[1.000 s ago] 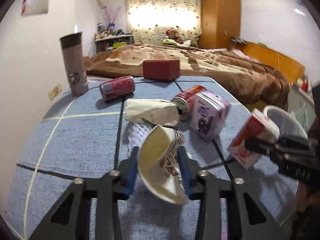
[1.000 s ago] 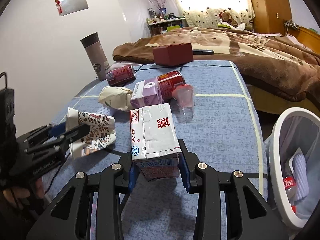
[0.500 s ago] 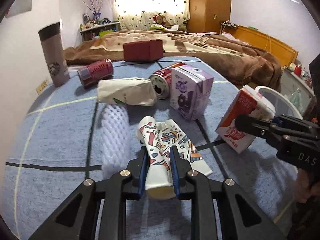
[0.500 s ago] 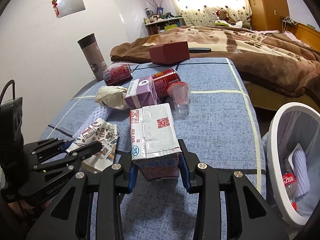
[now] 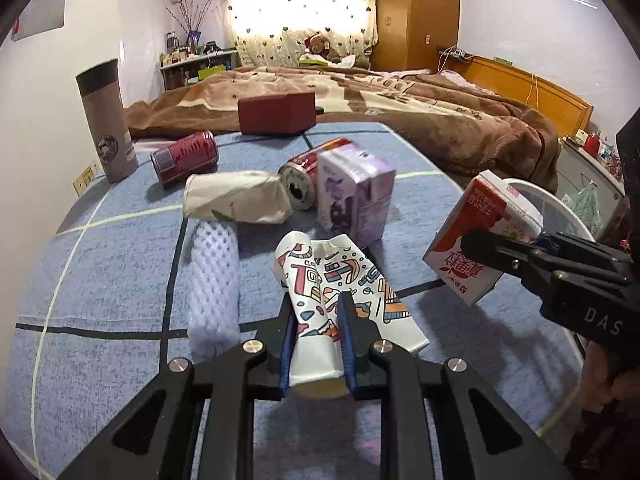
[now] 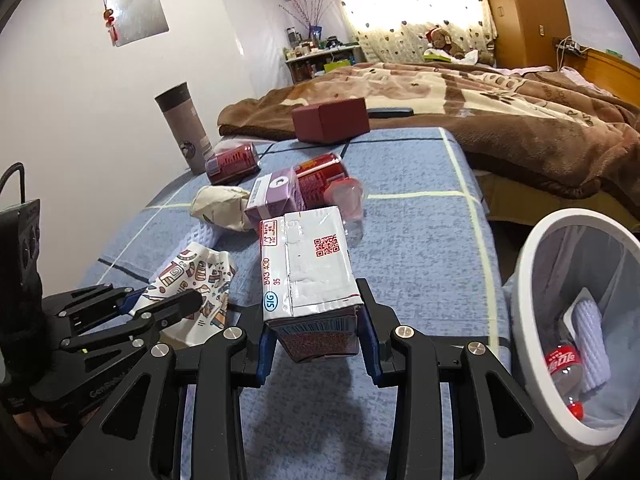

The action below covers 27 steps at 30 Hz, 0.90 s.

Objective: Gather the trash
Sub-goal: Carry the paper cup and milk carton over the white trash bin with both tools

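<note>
The white waste bin (image 6: 532, 240) is cut off by the right edge of the right wrist view, and in the left wrist view the red-and-white carton (image 5: 476, 240) hides most of its rim. A cola bottle (image 6: 562, 368) inside shows only partly. Shelf clutter (image 5: 192, 52) is too small to identify.

crushed patterned paper cup (image 5: 340, 280) left of red-and-white milk carton (image 5: 480, 236) | purple juice box (image 5: 354, 196) behind cup | white round bin (image 6: 576, 320) right of blue-clothed table (image 6: 420, 240)
</note>
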Available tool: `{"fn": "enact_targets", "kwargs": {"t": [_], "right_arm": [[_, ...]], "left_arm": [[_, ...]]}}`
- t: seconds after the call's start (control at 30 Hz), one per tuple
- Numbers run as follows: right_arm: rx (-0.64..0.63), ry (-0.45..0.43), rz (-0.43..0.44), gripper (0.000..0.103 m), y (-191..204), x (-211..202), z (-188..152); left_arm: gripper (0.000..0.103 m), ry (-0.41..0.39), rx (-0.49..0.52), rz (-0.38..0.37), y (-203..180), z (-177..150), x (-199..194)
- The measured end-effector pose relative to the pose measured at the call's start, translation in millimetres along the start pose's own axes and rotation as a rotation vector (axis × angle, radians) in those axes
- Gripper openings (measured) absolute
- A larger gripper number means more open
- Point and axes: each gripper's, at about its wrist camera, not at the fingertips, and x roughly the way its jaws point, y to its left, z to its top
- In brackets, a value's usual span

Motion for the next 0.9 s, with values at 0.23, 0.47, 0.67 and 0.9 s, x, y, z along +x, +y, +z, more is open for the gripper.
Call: {"fn": "enact_targets", "kwargs": {"t": [0.23, 0.47, 0.67, 0.9], "right_arm": [[0.032, -0.039, -0.013, 0.037, -14, -19, 1], [0.065, -0.072, -0.045, 0.037, -35, -38, -1], [0.104, -0.1, -0.099, 0.037, -59, -53, 1], [0.141, -0.119, -0.162, 0.037, -87, -69, -1]], "left_arm": [[0.021, -0.038, 0.01, -0.021, -17, 7, -15], [0.021, -0.07, 0.043, -0.05, -44, 18, -22], [0.021, -0.084, 0.081, -0.093, -75, 28, -20], [0.021, -0.099, 0.104, -0.154, -110, 42, -15]]}}
